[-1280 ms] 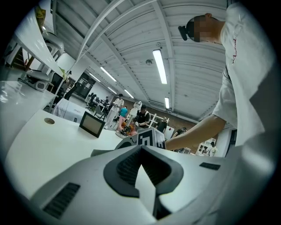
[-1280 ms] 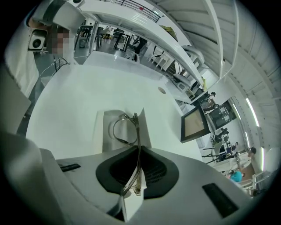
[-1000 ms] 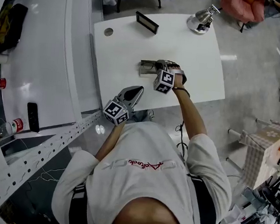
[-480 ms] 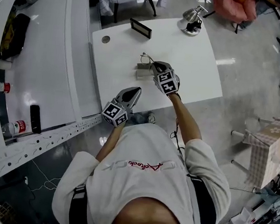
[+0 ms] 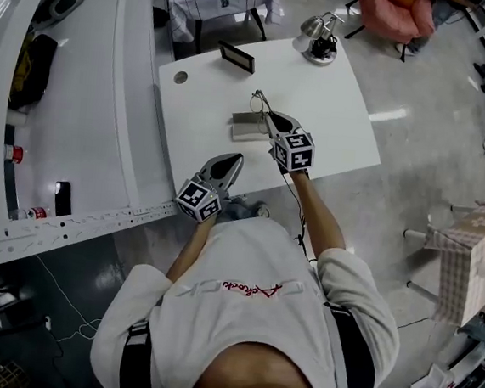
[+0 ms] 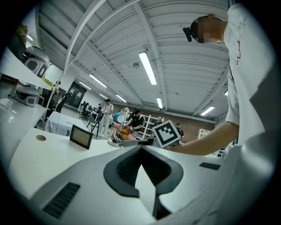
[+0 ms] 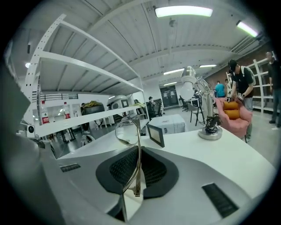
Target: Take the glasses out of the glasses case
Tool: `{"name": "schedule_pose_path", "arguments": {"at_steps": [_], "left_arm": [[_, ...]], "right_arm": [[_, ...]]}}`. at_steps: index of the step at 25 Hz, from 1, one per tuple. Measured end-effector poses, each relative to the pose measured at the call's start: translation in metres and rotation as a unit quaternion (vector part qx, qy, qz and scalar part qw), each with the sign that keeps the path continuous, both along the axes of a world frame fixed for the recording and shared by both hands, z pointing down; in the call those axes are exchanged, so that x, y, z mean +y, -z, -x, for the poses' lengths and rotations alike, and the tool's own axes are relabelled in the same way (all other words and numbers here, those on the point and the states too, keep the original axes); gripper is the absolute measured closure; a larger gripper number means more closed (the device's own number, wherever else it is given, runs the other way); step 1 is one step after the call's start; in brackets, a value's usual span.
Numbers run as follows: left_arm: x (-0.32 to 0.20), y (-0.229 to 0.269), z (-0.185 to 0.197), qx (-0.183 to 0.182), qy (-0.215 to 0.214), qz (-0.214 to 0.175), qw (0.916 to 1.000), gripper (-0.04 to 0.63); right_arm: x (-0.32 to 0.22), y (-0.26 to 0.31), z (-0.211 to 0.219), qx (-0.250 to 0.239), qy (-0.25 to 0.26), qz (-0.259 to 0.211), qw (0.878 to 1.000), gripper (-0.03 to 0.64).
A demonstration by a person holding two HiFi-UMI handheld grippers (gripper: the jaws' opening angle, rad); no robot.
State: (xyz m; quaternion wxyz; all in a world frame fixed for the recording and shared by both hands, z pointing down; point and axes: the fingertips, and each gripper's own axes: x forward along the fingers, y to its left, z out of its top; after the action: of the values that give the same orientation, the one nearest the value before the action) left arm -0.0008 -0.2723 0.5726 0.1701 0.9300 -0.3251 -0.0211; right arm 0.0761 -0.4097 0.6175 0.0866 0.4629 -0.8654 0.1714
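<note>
Noted, nearest the camera, a person's white shirt (image 5: 239,316) filling the lower head view, with both forearms reaching forward. Found the left gripper (image 5: 237,158) at the near edge of the white counter (image 5: 336,113), with its fingers (image 6: 123,169) pressed together and nothing between them. Found the right gripper (image 5: 271,118) just beyond it, over the middle of the counter, with its fingers (image 7: 153,171) clamped on the thin metal frame of the glasses (image 7: 128,132). Confirmed the glasses held up in the air, with one round lens standing above the fingertips and touching nothing else. Located the grey glasses case (image 5: 247,128) lying flat on the counter just beside the right gripper, on the left in the head view, with the glasses out of it; unable to read the lid position from above. Recorded, further back on the counter, a round hole (image 5: 180,77) near the left corner, a small dark picture frame (image 5: 237,57) standing near the far edge, and a desk lamp (image 5: 318,34) at the far right corner. Observed a pink armchair (image 5: 395,12) on the floor beyond.
</note>
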Motion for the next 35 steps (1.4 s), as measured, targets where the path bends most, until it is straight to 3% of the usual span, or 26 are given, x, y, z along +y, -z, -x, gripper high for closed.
{"name": "schedule_pose_path", "arguments": {"at_steps": [10,19,26,35], "left_arm": [[0.038,-0.003,-0.03,-0.013,-0.01,-0.002,0.9999,0.572],[0.049,-0.002,-0.021,-0.016,0.0,-0.007,0.9998,0.572],[0.068,0.003,-0.007,-0.004,-0.003,-0.016,0.9999,0.572],[0.132,-0.009,0.022,0.016,-0.023,0.003,0.9996,0.572]], "right_arm": [[0.102,0.027,-0.03,-0.047,-0.033,-0.057,0.997,0.571],[0.176,0.03,-0.037,-0.061,-0.06,-0.061,0.994,0.571],[0.212,0.046,-0.022,-0.067,-0.061,-0.076,0.993,0.572],[0.272,0.051,0.015,-0.052,-0.078,-0.086,0.992,0.572]]}}
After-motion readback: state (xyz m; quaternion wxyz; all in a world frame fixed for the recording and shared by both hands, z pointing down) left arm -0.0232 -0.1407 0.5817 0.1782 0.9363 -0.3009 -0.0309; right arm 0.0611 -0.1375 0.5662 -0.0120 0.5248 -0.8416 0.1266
